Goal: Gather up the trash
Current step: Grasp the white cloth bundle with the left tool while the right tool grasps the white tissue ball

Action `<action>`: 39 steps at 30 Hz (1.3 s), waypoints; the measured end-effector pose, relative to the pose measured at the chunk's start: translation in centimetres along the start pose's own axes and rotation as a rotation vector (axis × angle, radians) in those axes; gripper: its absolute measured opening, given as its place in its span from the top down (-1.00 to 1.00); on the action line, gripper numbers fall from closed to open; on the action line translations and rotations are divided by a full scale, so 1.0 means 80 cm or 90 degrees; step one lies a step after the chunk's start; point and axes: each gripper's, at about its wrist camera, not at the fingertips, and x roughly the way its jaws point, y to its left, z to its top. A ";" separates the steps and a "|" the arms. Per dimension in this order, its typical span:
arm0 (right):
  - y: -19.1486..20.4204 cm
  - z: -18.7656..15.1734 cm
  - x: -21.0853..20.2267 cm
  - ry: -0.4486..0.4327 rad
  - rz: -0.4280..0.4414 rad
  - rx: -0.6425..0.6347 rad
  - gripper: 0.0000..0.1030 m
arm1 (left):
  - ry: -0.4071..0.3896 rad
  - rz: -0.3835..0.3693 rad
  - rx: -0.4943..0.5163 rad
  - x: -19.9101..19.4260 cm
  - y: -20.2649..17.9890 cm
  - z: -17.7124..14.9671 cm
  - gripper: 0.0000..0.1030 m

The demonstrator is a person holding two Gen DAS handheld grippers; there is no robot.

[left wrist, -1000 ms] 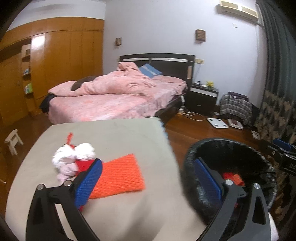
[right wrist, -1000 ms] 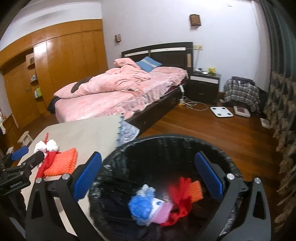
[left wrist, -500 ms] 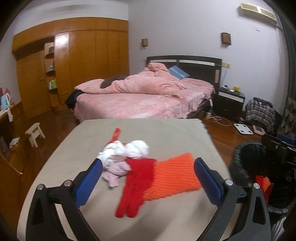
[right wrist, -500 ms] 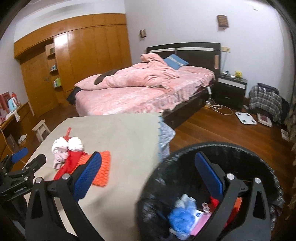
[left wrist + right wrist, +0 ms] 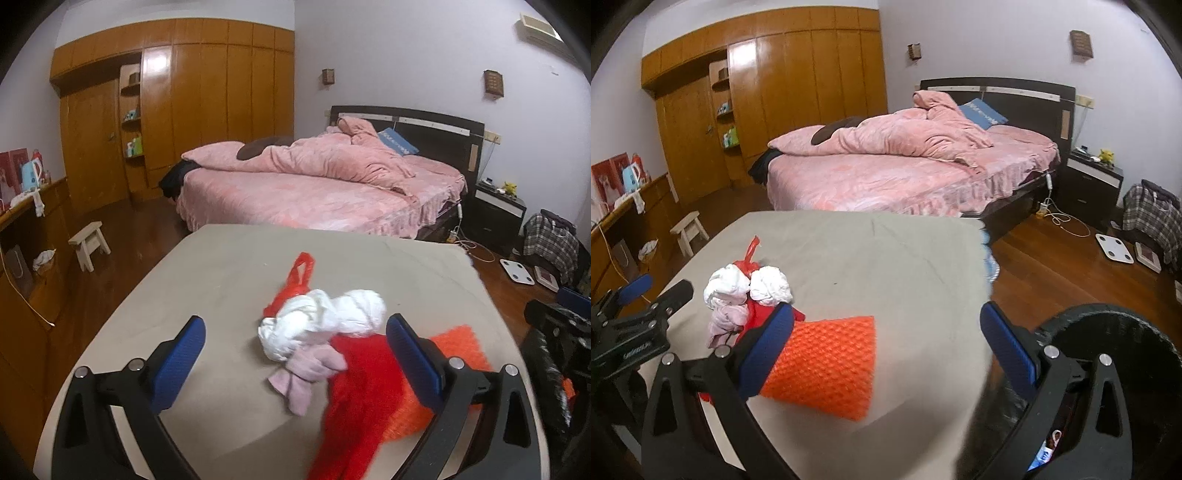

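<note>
A heap of trash lies on the beige table (image 5: 229,273): a white crumpled wad (image 5: 325,317) (image 5: 750,286), a pink rag (image 5: 306,373), a red cloth (image 5: 354,391), a red plastic bag (image 5: 299,273) and an orange mesh pad (image 5: 827,365) (image 5: 458,343). My left gripper (image 5: 295,354) is open and empty, its jaws on either side of the heap just short of it. My right gripper (image 5: 886,343) is open and empty over the orange pad. The black trash bin (image 5: 1123,332) stands at the table's right edge, holding some trash.
A pink bed (image 5: 314,192) stands beyond the table, with a dark nightstand (image 5: 498,210) to its right. A small white stool (image 5: 90,243) and a wooden wardrobe (image 5: 192,110) are at the left. A scale (image 5: 1115,247) lies on the wooden floor.
Both grippers have swung left from the bin toward the heap. The left gripper now frames the white wad. The bin has slid to the right edge of both views.
</note>
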 end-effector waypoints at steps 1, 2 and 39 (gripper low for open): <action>0.003 0.001 0.007 0.004 0.001 -0.001 -0.90 | 0.004 0.000 0.000 0.008 0.002 0.001 -0.83; 0.006 0.001 0.012 0.007 0.002 -0.001 -0.90 | 0.007 -0.001 0.001 0.016 0.003 0.001 -0.82; 0.082 0.019 0.101 0.042 0.064 -0.039 -0.90 | -0.006 -0.017 -0.055 0.017 0.065 0.011 0.34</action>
